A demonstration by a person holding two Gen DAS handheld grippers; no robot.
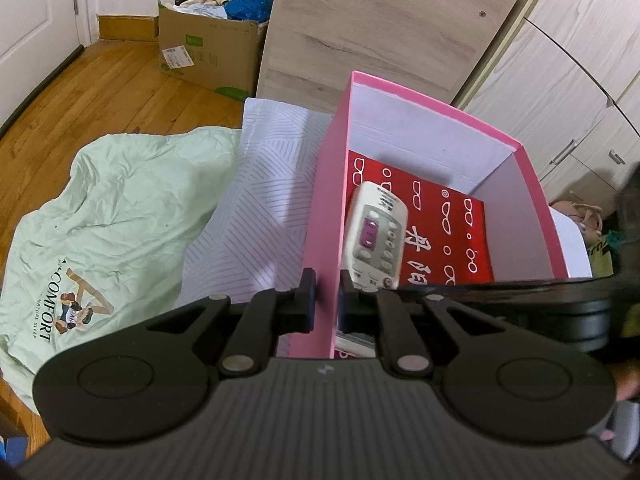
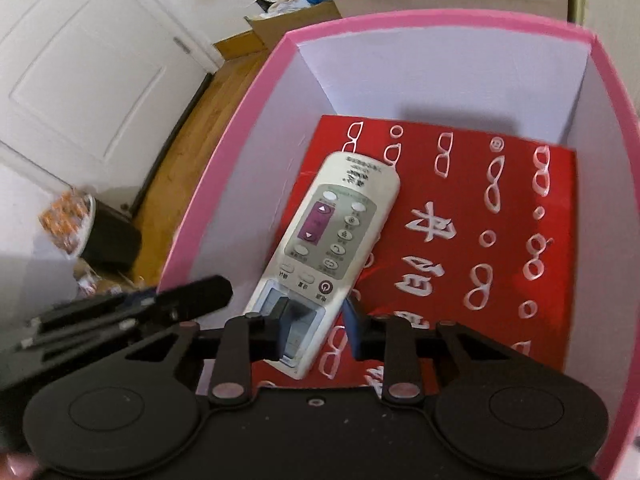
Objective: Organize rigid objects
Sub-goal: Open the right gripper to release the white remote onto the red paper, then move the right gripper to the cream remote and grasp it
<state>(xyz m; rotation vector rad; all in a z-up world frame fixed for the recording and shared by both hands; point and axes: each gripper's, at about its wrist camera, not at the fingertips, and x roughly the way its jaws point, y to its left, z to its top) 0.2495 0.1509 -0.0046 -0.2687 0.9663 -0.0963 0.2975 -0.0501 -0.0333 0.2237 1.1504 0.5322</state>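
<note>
The remote [image 2: 328,256] lies in the pink box [image 2: 224,168], pointing away toward its far wall. Right gripper [image 2: 316,330] straddles its near end, pads not pressing; left gripper [image 1: 325,300] pinches the box's left wall.

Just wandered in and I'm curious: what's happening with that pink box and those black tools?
A person is tidying items into a pink cardboard box using two handheld claws. The left claw is clamped on the box's side wall, steadying it. The right claw reaches inside, its fingers either side of a white remote control lying on a flat red printed package at the bottom.
</note>
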